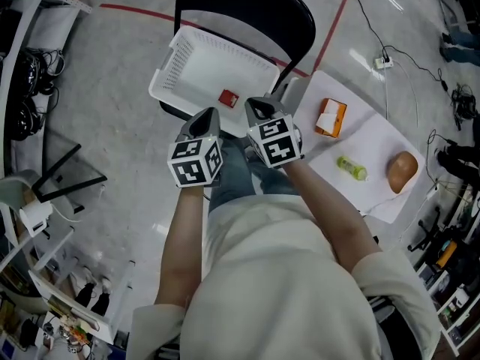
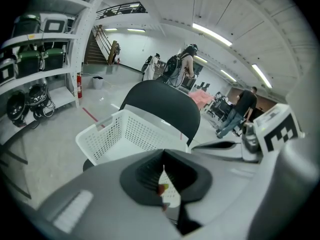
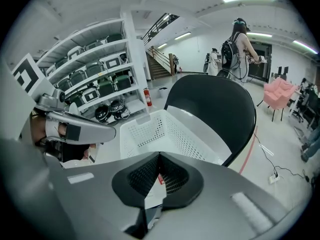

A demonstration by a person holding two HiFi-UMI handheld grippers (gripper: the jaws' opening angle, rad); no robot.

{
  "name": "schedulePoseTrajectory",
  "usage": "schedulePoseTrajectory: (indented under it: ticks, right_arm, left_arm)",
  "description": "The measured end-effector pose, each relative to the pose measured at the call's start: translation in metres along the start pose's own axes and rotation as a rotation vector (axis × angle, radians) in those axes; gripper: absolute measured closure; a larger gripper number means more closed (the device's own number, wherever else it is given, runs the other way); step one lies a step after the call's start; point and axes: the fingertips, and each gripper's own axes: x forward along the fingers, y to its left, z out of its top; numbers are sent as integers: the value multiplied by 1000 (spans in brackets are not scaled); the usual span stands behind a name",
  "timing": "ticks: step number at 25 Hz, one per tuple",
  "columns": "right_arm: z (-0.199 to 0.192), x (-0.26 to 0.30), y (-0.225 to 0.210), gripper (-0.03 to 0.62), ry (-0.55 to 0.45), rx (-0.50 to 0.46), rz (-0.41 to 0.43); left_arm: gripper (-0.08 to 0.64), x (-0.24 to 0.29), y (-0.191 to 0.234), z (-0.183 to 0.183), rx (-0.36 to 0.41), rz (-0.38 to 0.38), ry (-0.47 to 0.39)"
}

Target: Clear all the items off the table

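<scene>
**Above a chair-mounted basket, two closed grippers; three items left on the counter**

Below the head camera, a black chair (image 1: 247, 6) stands on a pale floor, its seat carrying a white perforated basket (image 1: 196, 58). To the right of the chair, and touching its edge, sits a white counter (image 1: 375, 137) set at an angle.

Both arms reach forward side by side. The left gripper (image 1: 204, 118) hovers at the basket's near rim, and the right gripper (image 1: 259, 109) is just beside it, over the basket's near right corner. Each gripper's own view shows its jaws pressed together with nothing between them, the basket and chair back lying beyond.

Three things rest on the counter, well apart from each other. A brown rounded object (image 1: 402, 171) lies near the far right edge. An orange carton (image 1: 331, 118) sits nearest the chair. A small green bottle (image 1: 351, 168) lies on its side between those two.

Inside the basket, a small red item (image 1: 229, 98) rests on the floor of it, near the right gripper's tips.
</scene>
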Motion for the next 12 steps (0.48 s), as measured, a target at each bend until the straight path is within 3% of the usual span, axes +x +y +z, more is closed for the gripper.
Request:
schedulePoseTrajectory:
  ticks: [7, 12]
  right_arm:
    - [-4, -14, -15, 595, -16, 47, -46]
    - [-13, -27, -40, 595, -32, 109, -110]
  left_arm:
    - [552, 4, -19, -2, 39, -39, 33]
    - [552, 22, -51, 0, 136, -118, 75]
